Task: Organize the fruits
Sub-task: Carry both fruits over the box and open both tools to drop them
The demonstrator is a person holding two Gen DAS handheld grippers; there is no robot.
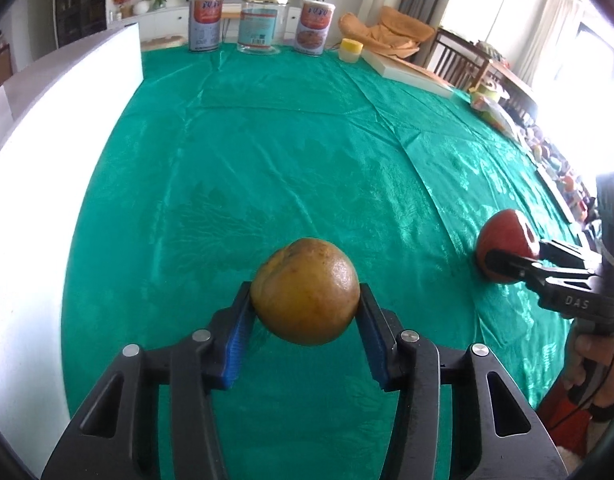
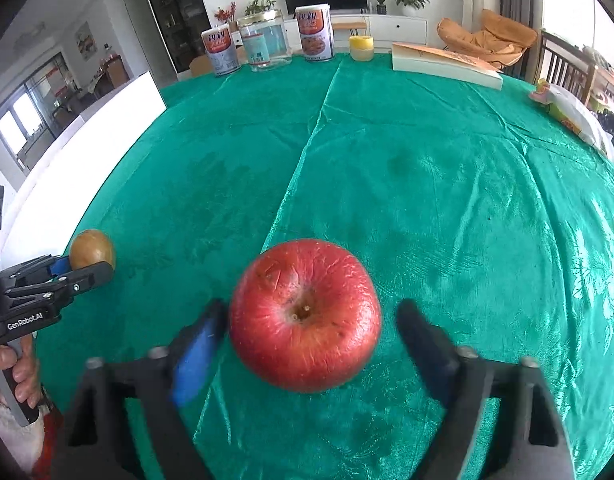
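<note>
- left gripper [image 1: 305, 300] clenched on the orange [image 1: 305, 290]; grasp step
- right gripper [image 2: 307, 332] brackets the apple [image 2: 305, 314], pads apparently not pressing; next, squeeze and lift

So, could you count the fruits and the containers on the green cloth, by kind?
Orange: 1
Red apple: 1
Printed cans: 2
Clear glass jar: 1
Small yellow-lidded jar: 1
Total: 6
</note>
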